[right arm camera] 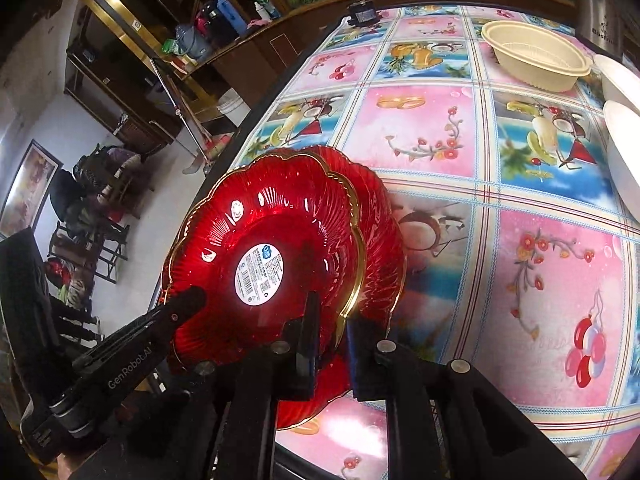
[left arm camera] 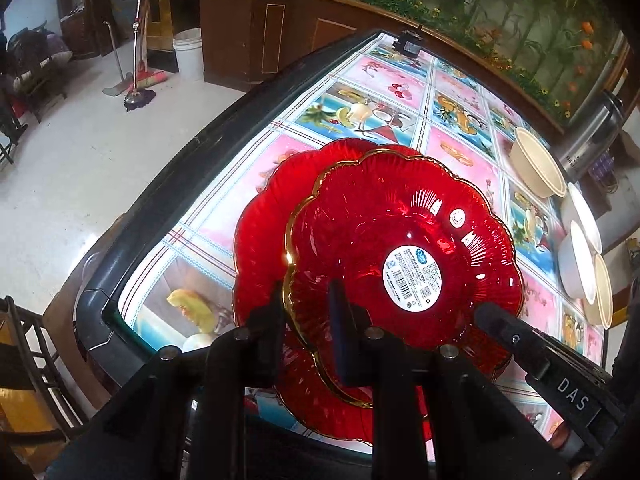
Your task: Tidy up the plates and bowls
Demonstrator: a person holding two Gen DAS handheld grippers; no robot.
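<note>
fingers (left arm camera: 308, 320) pinch red plate (left arm camera: 400, 240) | fruit-print tablecloth (right arm camera: 500, 200) | white floor (left arm camera: 100, 160)

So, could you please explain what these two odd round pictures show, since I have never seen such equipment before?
Gladly. There is no robot here: a person holds a hand-held two-finger gripper in each hand, and each gripper carries a wide-angle camera looking along its fingers. One picture comes from the left gripper, the other from the right gripper; each also sees the other gripper from the side.

Both are clamped on the rim of the upper red plate, which has a gold edge and a white sticker in its middle. It sits over a second red plate beneath it, off-centre; whether they touch I cannot tell.

They are over a table covered with a colourful fruit-and-flower cloth. Farther back stand a beige bowl and white bowls at the right.
</note>
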